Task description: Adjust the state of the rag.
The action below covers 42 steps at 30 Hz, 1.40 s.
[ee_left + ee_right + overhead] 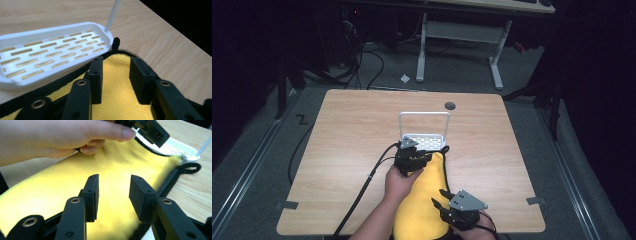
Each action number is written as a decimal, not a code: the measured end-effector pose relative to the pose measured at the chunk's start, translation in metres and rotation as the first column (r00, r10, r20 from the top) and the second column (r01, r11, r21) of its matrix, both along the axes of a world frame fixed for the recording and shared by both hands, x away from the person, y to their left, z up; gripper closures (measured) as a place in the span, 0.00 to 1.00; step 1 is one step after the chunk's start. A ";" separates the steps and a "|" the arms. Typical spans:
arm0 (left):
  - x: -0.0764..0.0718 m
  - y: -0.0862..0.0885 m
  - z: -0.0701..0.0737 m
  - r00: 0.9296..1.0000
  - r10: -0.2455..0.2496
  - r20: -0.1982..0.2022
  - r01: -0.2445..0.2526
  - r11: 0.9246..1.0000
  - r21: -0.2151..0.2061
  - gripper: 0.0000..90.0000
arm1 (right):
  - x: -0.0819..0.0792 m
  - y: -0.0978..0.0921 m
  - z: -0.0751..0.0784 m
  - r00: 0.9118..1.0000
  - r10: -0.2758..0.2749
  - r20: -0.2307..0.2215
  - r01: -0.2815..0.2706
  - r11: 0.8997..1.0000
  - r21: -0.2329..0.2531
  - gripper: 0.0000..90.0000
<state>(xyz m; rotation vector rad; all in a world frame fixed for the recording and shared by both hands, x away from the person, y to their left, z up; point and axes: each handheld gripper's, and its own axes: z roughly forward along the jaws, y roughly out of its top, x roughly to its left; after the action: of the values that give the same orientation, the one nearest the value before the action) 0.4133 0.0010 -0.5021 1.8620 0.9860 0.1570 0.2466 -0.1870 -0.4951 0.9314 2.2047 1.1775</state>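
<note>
Fingers of our right gripper (443,199) and left gripper (414,159) stand apart, empty, over the yellow cloth (424,210). Soft, light, limp, we judge; pinch its black edge (168,185). Beyond lies the white rack (50,52).

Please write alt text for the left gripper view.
Two open black jaws of the left gripper hover over a yellow cloth with black edging, beside a white slotted tray on a wooden table.

Honestly can't read a single word, label, brand or number anywhere from where I'm holding these, not on anything I can see.
</note>
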 end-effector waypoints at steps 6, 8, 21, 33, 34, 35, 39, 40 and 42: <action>-0.002 0.006 0.002 1.000 0.012 0.003 -0.012 1.000 -0.015 0.68 | 0.005 -0.005 -0.003 1.000 -0.015 -0.013 0.015 1.000 -0.002 0.70; -0.002 0.010 0.001 1.000 0.019 0.002 -0.019 1.000 -0.016 0.68 | 0.006 -0.005 -0.005 1.000 -0.014 -0.014 0.013 1.000 -0.008 0.70; -0.008 0.036 -0.005 0.998 0.059 -0.008 -0.059 0.998 -0.028 0.68 | 0.008 0.000 -0.012 0.999 -0.003 -0.036 0.002 0.999 -0.033 0.70; -0.030 0.069 -0.011 0.999 0.051 0.001 -0.051 0.999 -0.018 0.67 | 0.010 0.003 -0.015 0.999 -0.003 -0.046 0.001 0.999 -0.044 0.70; -0.033 0.072 -0.011 0.999 0.048 0.006 -0.048 0.999 -0.014 0.67 | 0.010 0.003 -0.016 0.999 0.000 -0.047 -0.002 0.999 -0.047 0.70; -0.037 0.075 -0.012 0.999 0.042 0.009 -0.042 0.999 -0.009 0.66 | 0.010 0.003 -0.016 0.999 0.000 -0.048 -0.002 0.999 -0.047 0.70; -0.050 0.088 -0.014 0.999 0.027 0.018 -0.027 1.000 0.008 0.64 | 0.012 0.003 -0.018 0.999 0.001 -0.052 -0.003 0.999 -0.047 0.69; -0.054 0.092 -0.015 1.000 0.017 0.010 -0.017 1.000 0.008 0.62 | 0.013 0.003 -0.018 0.999 0.004 -0.048 -0.006 0.999 -0.049 0.69; -0.061 0.096 -0.017 1.000 0.011 0.012 -0.011 1.000 0.017 0.60 | 0.016 0.001 -0.018 0.999 0.003 -0.035 -0.005 0.999 -0.049 0.67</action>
<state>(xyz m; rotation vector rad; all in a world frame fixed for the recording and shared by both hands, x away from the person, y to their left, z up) 0.3526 0.0966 -0.5191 1.8692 0.9900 0.1832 0.2629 -0.1862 -0.5135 0.9344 2.2536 1.1121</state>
